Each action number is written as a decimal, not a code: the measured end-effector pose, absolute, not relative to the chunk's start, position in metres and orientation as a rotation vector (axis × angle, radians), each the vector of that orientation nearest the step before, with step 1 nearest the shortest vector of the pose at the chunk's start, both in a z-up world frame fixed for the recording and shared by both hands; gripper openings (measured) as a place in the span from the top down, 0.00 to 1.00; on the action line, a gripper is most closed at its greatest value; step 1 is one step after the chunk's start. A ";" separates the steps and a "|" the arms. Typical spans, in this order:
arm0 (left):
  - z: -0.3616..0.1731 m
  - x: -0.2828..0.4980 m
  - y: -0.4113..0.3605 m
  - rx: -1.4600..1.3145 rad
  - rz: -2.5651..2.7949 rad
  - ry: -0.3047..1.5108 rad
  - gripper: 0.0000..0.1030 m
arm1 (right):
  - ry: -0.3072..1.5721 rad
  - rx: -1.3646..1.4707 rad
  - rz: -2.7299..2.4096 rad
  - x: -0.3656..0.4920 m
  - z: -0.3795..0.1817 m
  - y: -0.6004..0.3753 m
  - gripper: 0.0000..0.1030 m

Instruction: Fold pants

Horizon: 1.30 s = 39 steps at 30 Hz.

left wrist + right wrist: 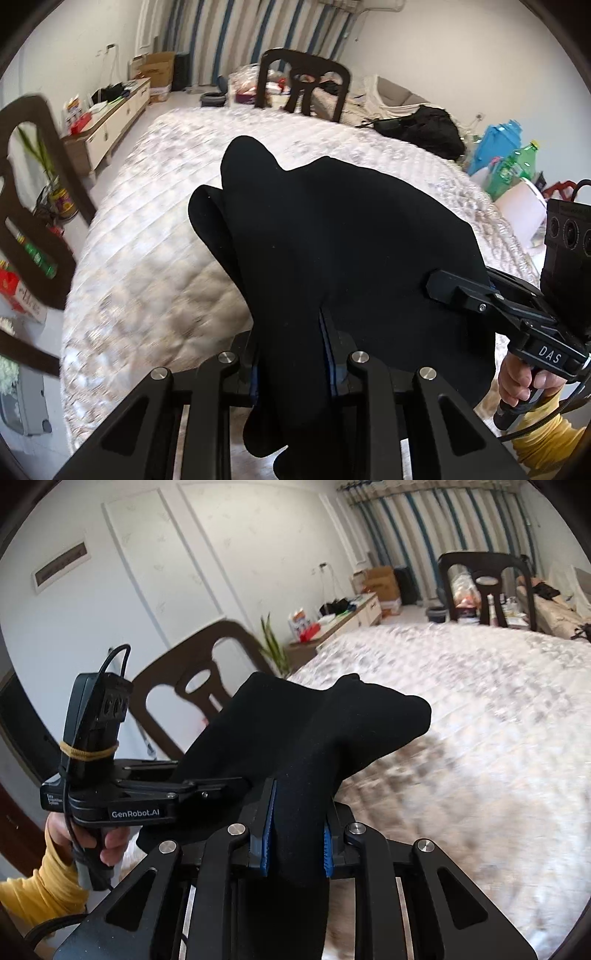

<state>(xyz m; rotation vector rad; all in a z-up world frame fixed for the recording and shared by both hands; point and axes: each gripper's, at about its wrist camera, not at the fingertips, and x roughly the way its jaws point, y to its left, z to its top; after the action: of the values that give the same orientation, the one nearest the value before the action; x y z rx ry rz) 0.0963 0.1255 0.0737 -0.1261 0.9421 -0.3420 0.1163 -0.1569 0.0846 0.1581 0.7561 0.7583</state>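
The black pants [332, 236] hang bunched in the air above the quilted white bed [155, 236]. My left gripper [295, 369] is shut on a fold of the pants, its blue pads mostly hidden by cloth. My right gripper [297, 845] is shut on another fold of the pants [314, 731], blue pads [267, 830] on both sides of the cloth. In the left wrist view the right gripper [439, 284] pinches the cloth's right edge. In the right wrist view the left gripper [236, 786] grips the cloth's left edge. The cloth spans between both grippers.
The bed [480, 720] fills the middle. Dark wooden chairs stand at its far end [303, 81] and left side [26, 192]. A low cabinet [110, 122] with clutter lines the left wall. A black bag [424, 129], a blue bag [495, 144] and green bottles [517, 166] sit at right.
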 end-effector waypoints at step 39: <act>0.040 0.143 0.030 -0.063 -0.313 1.000 0.31 | 0.845 -0.024 0.311 0.161 0.043 -0.261 0.61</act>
<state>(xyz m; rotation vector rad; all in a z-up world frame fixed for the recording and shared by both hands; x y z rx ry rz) 0.1431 0.0297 0.0396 -0.0629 1.0002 -0.3128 0.1605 -0.2609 0.0428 -0.0243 0.8451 0.3110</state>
